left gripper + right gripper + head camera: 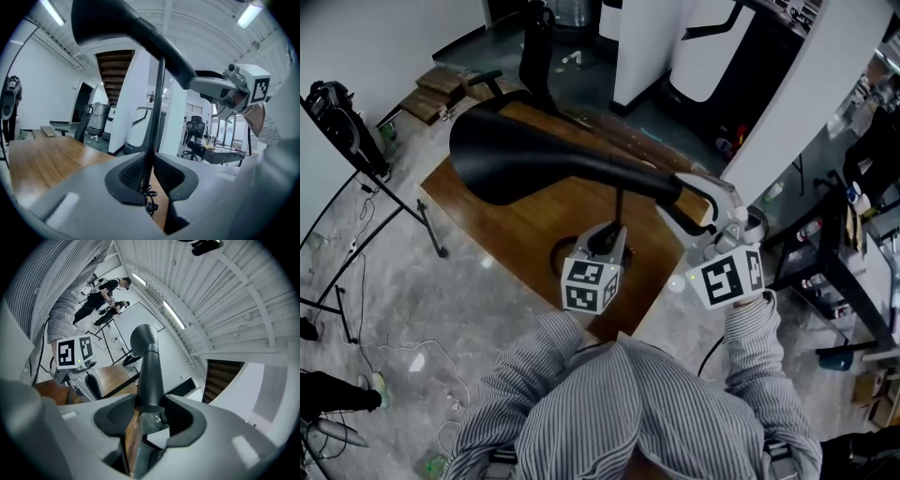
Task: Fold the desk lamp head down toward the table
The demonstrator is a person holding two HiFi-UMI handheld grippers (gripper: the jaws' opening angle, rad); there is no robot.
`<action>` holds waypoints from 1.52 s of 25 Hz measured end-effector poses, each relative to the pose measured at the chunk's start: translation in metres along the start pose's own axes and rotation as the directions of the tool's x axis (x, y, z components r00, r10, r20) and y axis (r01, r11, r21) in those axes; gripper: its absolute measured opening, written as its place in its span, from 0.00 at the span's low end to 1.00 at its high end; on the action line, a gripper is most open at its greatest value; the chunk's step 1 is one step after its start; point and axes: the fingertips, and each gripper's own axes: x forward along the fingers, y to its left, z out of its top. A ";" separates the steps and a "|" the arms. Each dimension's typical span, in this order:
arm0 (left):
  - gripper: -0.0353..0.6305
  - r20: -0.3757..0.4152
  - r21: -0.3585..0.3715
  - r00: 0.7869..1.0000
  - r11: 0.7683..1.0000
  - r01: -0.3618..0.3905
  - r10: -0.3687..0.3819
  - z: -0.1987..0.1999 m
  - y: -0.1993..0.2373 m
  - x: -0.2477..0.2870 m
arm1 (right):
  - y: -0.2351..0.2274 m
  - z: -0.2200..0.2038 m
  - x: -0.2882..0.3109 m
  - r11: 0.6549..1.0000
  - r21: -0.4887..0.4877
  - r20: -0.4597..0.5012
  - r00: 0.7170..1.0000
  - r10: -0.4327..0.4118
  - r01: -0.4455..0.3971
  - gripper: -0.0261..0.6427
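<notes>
Lamp pole point(158, 108) was clamped by left gripper point(149, 174), lamp head point(149, 376) by right gripper point(146, 417); a downward fold was judged next

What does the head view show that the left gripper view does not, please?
Only the head view shows the lamp's round base and the marker cube on the left gripper. Only the left gripper view shows that gripper closed on the thin lamp stem, and ceiling lights. Both show the black lamp head, the right gripper at its narrow end, and the wooden table.
</notes>
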 end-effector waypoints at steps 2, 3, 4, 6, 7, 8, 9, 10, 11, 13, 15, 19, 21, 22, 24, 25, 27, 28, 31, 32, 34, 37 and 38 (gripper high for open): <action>0.12 -0.001 0.000 1.000 1.000 -0.001 0.001 0.000 0.001 -0.001 | -0.008 0.004 -0.004 0.999 -0.045 -0.007 1.000 0.006 -0.006 0.33; 0.12 -0.001 0.000 1.000 1.000 -0.001 0.001 0.000 0.001 -0.001 | -0.012 0.006 -0.005 0.997 -0.075 -0.015 1.000 0.011 -0.013 0.33; 0.12 -0.001 0.001 1.000 1.000 -0.001 0.001 0.000 0.001 -0.001 | -0.014 0.007 -0.006 0.994 -0.105 -0.026 0.999 0.020 -0.022 0.33; 0.12 -0.002 0.002 1.000 1.000 -0.001 0.001 0.000 0.001 -0.001 | -0.018 0.010 -0.008 0.986 -0.158 -0.046 0.998 0.039 -0.046 0.33; 0.12 -0.002 0.002 1.000 1.000 -0.001 0.001 -0.001 0.001 -0.001 | -0.020 0.011 -0.009 0.981 -0.183 -0.055 0.997 0.048 -0.058 0.33; 0.12 -0.002 0.002 1.000 1.000 0.000 0.000 -0.001 0.000 -0.001 | -0.022 0.013 -0.010 0.976 -0.208 -0.064 0.996 0.057 -0.069 0.33; 0.12 -0.002 0.002 1.000 1.000 -0.001 0.001 -0.002 -0.001 -0.001 | -0.024 0.014 -0.011 0.969 -0.234 -0.075 0.995 0.065 -0.081 0.33; 0.12 -0.001 0.001 1.000 1.000 -0.001 0.001 -0.002 -0.001 -0.001 | -0.025 0.015 -0.012 0.961 -0.259 -0.085 0.994 0.073 -0.093 0.33; 0.12 -0.001 0.001 1.000 1.000 -0.002 0.002 -0.003 -0.001 -0.001 | -0.027 0.017 -0.012 0.953 -0.284 -0.096 0.992 0.083 -0.107 0.33; 0.12 -0.003 0.001 1.000 1.000 -0.002 0.002 -0.003 -0.001 -0.001 | -0.030 0.020 -0.012 0.935 -0.327 -0.114 0.988 0.105 -0.137 0.33; 0.12 -0.004 0.003 1.000 1.000 -0.002 0.002 -0.003 -0.002 0.000 | -0.034 0.023 -0.013 0.915 -0.366 -0.131 0.983 0.126 -0.166 0.33; 0.12 -0.003 0.000 1.000 1.000 -0.005 0.005 -0.003 -0.002 0.001 | -0.040 0.029 -0.012 0.871 -0.441 -0.172 0.973 0.154 -0.216 0.33; 0.12 -0.002 -0.003 1.000 1.000 -0.007 0.007 -0.003 -0.002 0.001 | -0.043 0.033 -0.010 0.848 -0.474 -0.196 0.967 0.162 -0.238 0.33; 0.12 -0.001 -0.003 1.000 1.000 -0.008 0.008 -0.002 -0.001 0.001 | -0.045 0.035 -0.010 0.836 -0.489 -0.206 0.965 0.164 -0.247 0.33; 0.12 0.000 -0.001 1.000 1.000 -0.007 0.007 -0.001 -0.002 0.000 | -0.048 0.039 -0.010 0.818 -0.515 -0.220 0.961 0.165 -0.258 0.33; 0.12 0.001 0.000 1.000 1.000 -0.008 0.008 -0.001 -0.002 0.000 | -0.050 0.041 -0.010 0.810 -0.525 -0.224 0.961 0.163 -0.260 0.33; 0.12 0.004 -0.004 1.000 1.000 -0.009 0.009 -0.001 -0.001 0.000 | -0.053 0.046 -0.009 0.802 -0.541 -0.225 0.962 0.155 -0.256 0.33; 0.12 0.006 -0.007 1.000 1.000 -0.010 0.010 -0.001 0.000 0.000 | -0.055 0.049 -0.008 0.800 -0.545 -0.222 0.963 0.151 -0.251 0.33; 0.12 0.010 -0.011 1.000 1.000 -0.011 0.011 -0.001 0.004 0.000 | -0.059 0.058 -0.004 0.807 -0.540 -0.210 0.967 0.146 -0.239 0.27; 0.11 0.011 -0.013 1.000 1.000 -0.011 0.011 -0.001 0.004 -0.001 | -0.059 0.059 -0.004 0.809 -0.537 -0.208 0.967 0.147 -0.238 0.26; 0.11 0.015 -0.014 1.000 1.000 -0.012 0.012 -0.002 0.002 -0.001 | -0.058 0.058 -0.006 0.814 -0.530 -0.205 0.968 0.148 -0.236 0.25; 0.11 0.016 -0.011 1.000 1.000 -0.012 0.013 -0.002 -0.001 -0.001 | -0.057 0.057 -0.009 0.818 -0.528 -0.203 0.969 0.143 -0.231 0.25; 0.11 0.014 -0.012 1.000 1.000 -0.012 0.012 -0.002 -0.001 -0.001 | -0.057 0.057 -0.009 0.818 -0.528 -0.203 0.969 0.140 -0.229 0.25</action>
